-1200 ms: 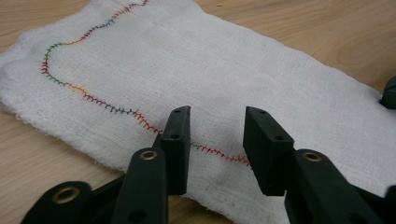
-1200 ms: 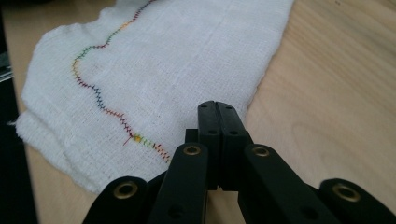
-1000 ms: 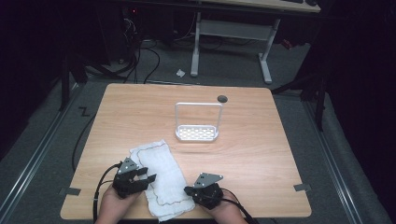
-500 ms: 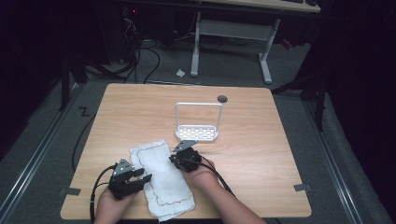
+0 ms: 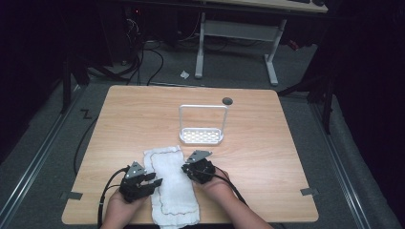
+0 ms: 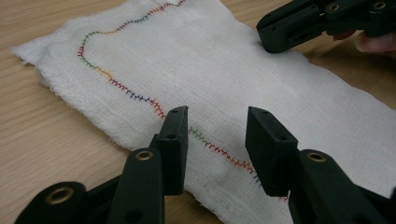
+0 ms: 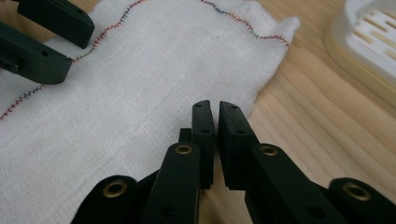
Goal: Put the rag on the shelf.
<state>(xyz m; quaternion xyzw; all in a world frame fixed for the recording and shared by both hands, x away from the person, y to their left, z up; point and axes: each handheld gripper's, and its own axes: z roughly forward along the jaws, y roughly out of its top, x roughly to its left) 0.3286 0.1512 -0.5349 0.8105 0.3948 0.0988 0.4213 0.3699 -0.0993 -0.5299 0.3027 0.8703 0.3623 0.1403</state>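
At the left, the left gripper (image 5: 154, 182) is held low over the near-left edge of the white cloth (image 5: 173, 185), its jaws set well apart above the multicoloured stitched hem (image 6: 140, 99); nothing is held between them. This stance is judged to be a readiness to nip the hem. The cloth itself is laid flat as a long strip on the wooden table (image 5: 267, 143), near the person's edge, running away from the person, between the two grippers.

To the right, the right gripper (image 7: 215, 114) is brought to the cloth's right edge with its jaws pressed almost together; whether a fold of fabric is pinched there cannot be told, since the tips are seen at the edge rather than clearly on it.

Further back and right of centre, a white slotted tray with a wire hoop handle (image 5: 202, 128) is stood well apart from the cloth. A dark round hole (image 5: 227, 101) is seen beyond it. No obstruction is found between grippers and cloth.
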